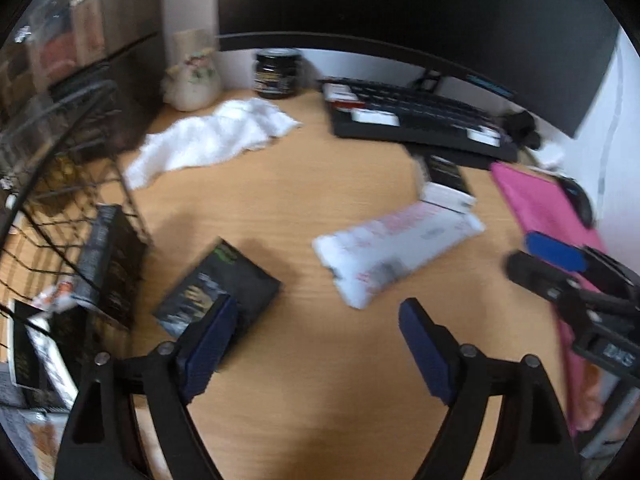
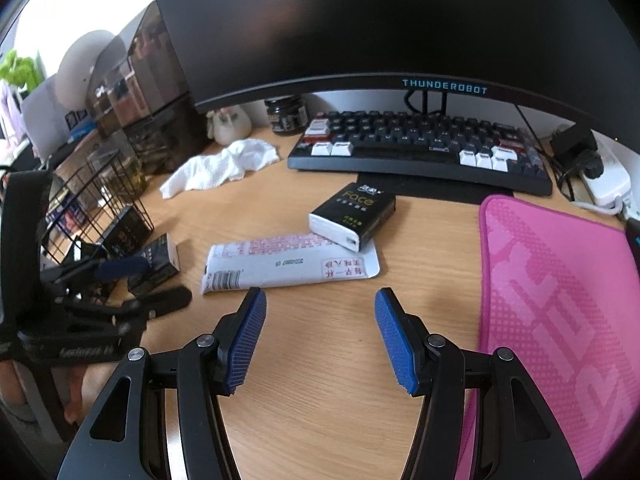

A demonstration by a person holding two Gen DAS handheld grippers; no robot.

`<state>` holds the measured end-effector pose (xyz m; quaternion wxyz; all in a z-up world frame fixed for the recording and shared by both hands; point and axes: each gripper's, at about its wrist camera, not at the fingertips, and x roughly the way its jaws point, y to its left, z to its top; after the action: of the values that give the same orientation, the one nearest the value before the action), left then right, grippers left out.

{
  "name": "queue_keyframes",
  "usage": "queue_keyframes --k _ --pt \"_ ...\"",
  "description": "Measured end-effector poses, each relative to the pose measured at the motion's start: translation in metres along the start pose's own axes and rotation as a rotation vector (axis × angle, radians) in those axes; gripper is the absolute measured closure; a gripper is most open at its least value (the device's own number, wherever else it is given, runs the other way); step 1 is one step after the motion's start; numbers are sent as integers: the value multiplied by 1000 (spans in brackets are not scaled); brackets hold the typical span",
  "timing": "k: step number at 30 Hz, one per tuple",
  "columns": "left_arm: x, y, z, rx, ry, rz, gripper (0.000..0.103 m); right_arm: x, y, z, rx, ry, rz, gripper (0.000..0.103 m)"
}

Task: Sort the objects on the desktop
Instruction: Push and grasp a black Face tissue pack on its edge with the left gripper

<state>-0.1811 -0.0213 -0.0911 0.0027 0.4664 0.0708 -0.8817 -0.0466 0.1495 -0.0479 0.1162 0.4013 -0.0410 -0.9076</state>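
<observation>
My left gripper is open over bare desk, nothing between its pads. A small black box lies flat at the tip of its left finger; whether they touch is unclear. My right gripper is open and empty, just short of a flat white packet with red print. A black "Face" tissue pack rests on the packet's far end. The right wrist view shows the left gripper beside the small box. The left wrist view shows the packet and the right gripper.
A black wire basket holding dark boxes stands at the left. A crumpled white cloth, a dark jar and a pale figurine sit behind. The keyboard lies under the monitor. A pink mat covers the right.
</observation>
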Motion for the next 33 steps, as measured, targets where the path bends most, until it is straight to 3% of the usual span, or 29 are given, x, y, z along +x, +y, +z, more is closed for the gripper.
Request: queue_keyframes --k 2,5,7,16,23,27,30,31,33 --pt "-1 -8 -1 38 7 -17 19 -2 -1 0 5 -5 1 47" --pt "-16 -7 3 26 -80 80 19 -5 -2 -1 11 -15 4 47" --pt "-17 -2 7 28 -95 122 19 -6 -2 -1 14 -19 10 47" --pt "18 17 11 33 -42 197 19 -9 -3 -3 12 -25 40 47" --pt "10 17 7 -9 -37 53 17 -10 -5 -2 20 -30 44 47" --pt "8 -9 -1 66 -10 -31 17 -10 -6 -2 28 -32 46 47" --pt "-2 -14 -3 59 -15 -99 17 -11 -6 -3 29 -34 45 47" --pt "-6 -12 -2 50 -26 -103 17 -11 -6 -3 30 -37 45 47" --pt "-13 -9 0 53 -53 -44 17 -11 -6 -3 33 -40 44 47"
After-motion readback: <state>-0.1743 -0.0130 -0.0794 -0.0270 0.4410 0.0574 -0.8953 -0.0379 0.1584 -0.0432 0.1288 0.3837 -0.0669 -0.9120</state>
